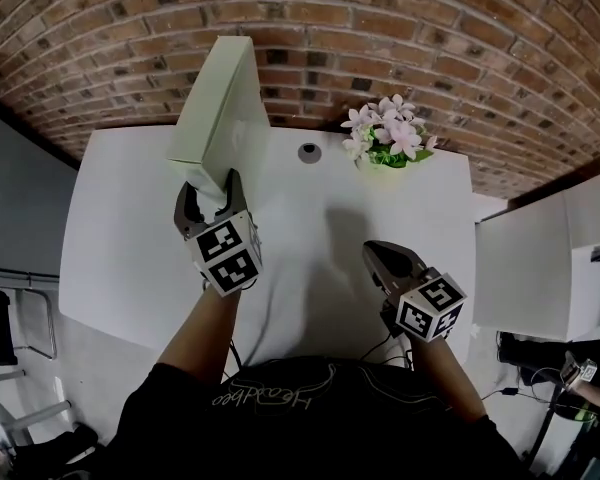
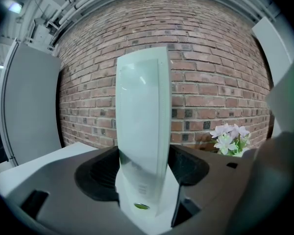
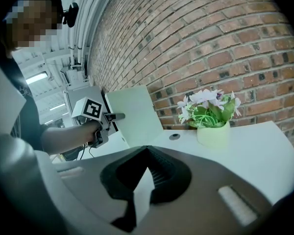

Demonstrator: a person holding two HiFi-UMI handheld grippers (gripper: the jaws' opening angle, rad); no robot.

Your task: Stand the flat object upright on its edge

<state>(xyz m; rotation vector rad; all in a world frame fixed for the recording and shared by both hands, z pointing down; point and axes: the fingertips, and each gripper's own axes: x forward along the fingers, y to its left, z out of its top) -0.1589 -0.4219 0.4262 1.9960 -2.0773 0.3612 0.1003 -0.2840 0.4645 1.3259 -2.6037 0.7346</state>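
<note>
- Brickwork, a curved red brick wall [image 1: 400,38], backs the white rectangular table [image 1: 120,248] that the person stands at.
- The pale green flat box [image 1: 216,108] stands tall on a narrow edge at the table's far left part, close to the wall, with its broad faces upright.
- The left gripper [image 1: 211,188] grips the box low down. In the left gripper view the box [image 2: 142,126] fills the gap between the two dark jaws, and both pads press its broad faces (a wide grip, since the box is thick).
- From the right gripper view the box [image 3: 131,112] leans slightly. I cannot say whether its bottom edge rests on the tabletop or hangs just above it.
- The right gripper [image 1: 373,250] hovers over the table's near right part, well apart from the box. Its jaws are clenched together with nothing between them, as the right gripper view [image 3: 145,173] shows plainly.
- A small light green pot of pink and white flowers [image 1: 385,140] sits at the far right part of the table, near the wall.
- A round grey cable hole [image 1: 309,152] lies in the tabletop between the box and the flowers.
- A white partition panel [image 1: 540,268] stands to the right of the table.
</note>
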